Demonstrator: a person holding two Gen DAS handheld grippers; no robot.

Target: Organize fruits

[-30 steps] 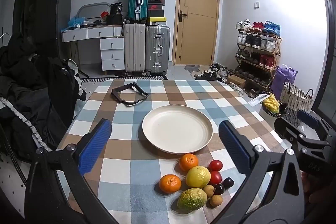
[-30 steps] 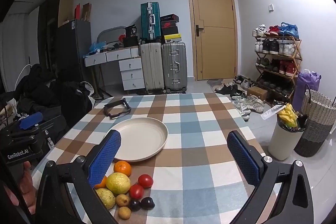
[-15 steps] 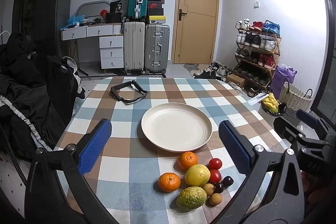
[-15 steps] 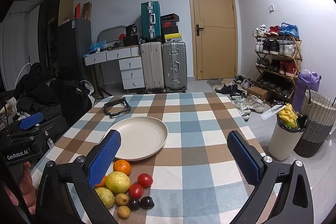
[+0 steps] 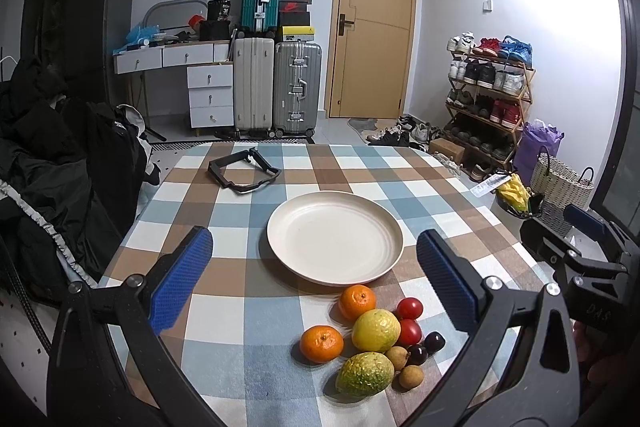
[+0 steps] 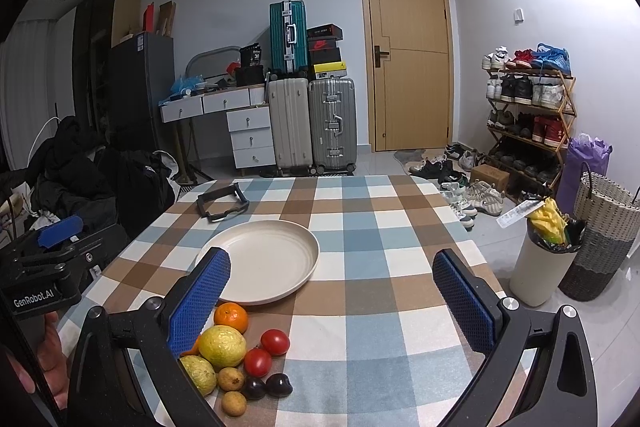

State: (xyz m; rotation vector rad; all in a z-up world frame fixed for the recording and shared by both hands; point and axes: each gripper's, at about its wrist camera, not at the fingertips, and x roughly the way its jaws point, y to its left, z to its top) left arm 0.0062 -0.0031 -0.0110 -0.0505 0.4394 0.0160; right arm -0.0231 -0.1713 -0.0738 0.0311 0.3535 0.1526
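An empty cream plate (image 5: 334, 237) (image 6: 264, 259) lies mid-table on the checked cloth. In front of it sits a cluster of fruit: two oranges (image 5: 357, 301) (image 5: 321, 343), a yellow citrus (image 5: 376, 328) (image 6: 222, 345), a green-yellow fruit (image 5: 364, 373), two red tomatoes (image 5: 410, 308) (image 6: 275, 341), dark cherries (image 5: 434, 342) and small brown longans (image 5: 411, 377). My left gripper (image 5: 314, 279) hovers open above the table's near edge, fruit low between its fingers. My right gripper (image 6: 332, 301) is open too, with the fruit by its left finger.
A black folding frame (image 5: 243, 172) lies at the far left of the table. Dark clothes (image 5: 48, 163) are piled left of the table. A bin (image 6: 540, 267) and a woven basket (image 6: 600, 239) stand on the floor to the right. Suitcases and a shoe rack line the walls.
Both views have shifted only slightly; the plate and fruit sit a touch lower and nearer in the left view. Both grippers stay open.
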